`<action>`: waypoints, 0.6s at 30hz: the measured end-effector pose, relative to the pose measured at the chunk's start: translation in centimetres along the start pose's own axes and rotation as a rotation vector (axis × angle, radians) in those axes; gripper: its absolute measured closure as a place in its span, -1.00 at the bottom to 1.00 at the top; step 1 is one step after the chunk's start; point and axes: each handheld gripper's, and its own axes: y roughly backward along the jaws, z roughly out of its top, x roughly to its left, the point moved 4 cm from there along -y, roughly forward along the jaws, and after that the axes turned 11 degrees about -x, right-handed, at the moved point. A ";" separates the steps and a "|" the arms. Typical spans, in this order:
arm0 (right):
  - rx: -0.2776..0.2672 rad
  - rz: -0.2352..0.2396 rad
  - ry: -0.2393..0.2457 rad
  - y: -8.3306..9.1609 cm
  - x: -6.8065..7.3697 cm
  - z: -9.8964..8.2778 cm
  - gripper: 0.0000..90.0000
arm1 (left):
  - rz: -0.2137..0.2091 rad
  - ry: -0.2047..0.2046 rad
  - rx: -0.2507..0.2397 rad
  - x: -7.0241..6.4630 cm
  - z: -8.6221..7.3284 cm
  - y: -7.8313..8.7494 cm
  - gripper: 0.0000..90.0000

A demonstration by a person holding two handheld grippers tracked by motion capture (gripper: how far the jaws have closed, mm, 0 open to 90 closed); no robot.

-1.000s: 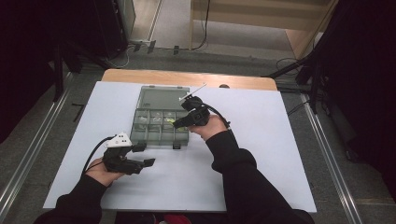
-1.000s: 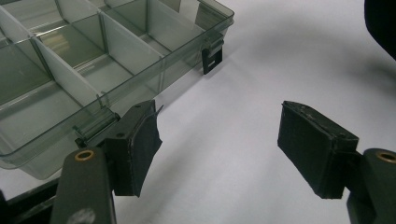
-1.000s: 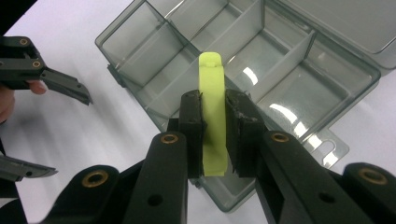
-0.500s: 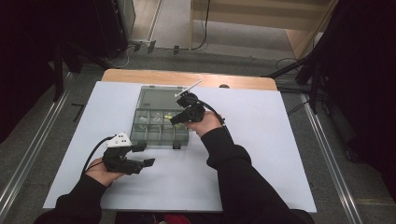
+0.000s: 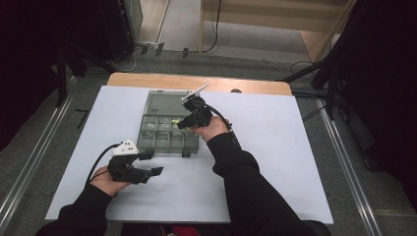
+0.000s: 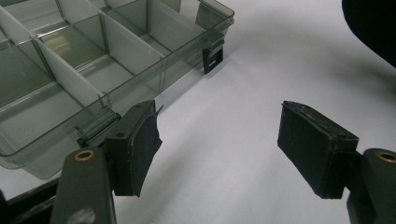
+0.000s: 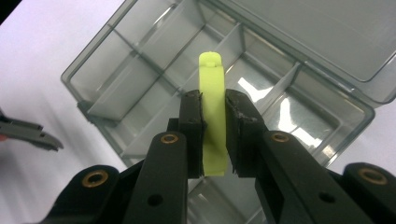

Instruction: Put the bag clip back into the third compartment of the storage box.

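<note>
our right tongs (image 7: 215, 135) are clamped on a flat lime-green plastic piece (image 7: 213, 107), held edge-up above the smoky clear plastic compartment box (image 7: 140, 56) with its lid open. we judge the piece light, stiff and somewhat slick, so a grip across its flat faces, low down, suits it. our left tongs (image 6: 219, 149) gape wide and empty beside the box's front latch (image 6: 212, 58) on the white bench (image 6: 261, 60). the right gripper view shows the grip closely; the high view gives both hands' layout.
</note>
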 end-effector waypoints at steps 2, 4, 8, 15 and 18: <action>-0.003 -0.007 -0.009 -0.2 -0.1 0.1 0.76 | -0.001 -0.003 0.000 0.0 0.0 0.0 -0.36; -0.004 -0.014 -0.023 -0.4 -0.3 0.3 0.76 | -0.001 -0.005 -0.001 0.0 0.1 0.1 -0.36; -0.006 -0.025 -0.037 -0.8 -0.4 0.5 0.76 | -0.003 -0.004 -0.002 0.0 0.0 0.0 -0.36; -0.005 -0.051 -0.064 -1.5 -0.5 0.5 0.76 | -0.003 -0.006 -0.002 -0.1 0.1 0.0 -0.36; -0.011 -0.053 -0.076 -1.7 -0.6 0.6 0.76 | -0.005 -0.007 0.000 -0.1 0.0 0.0 -0.36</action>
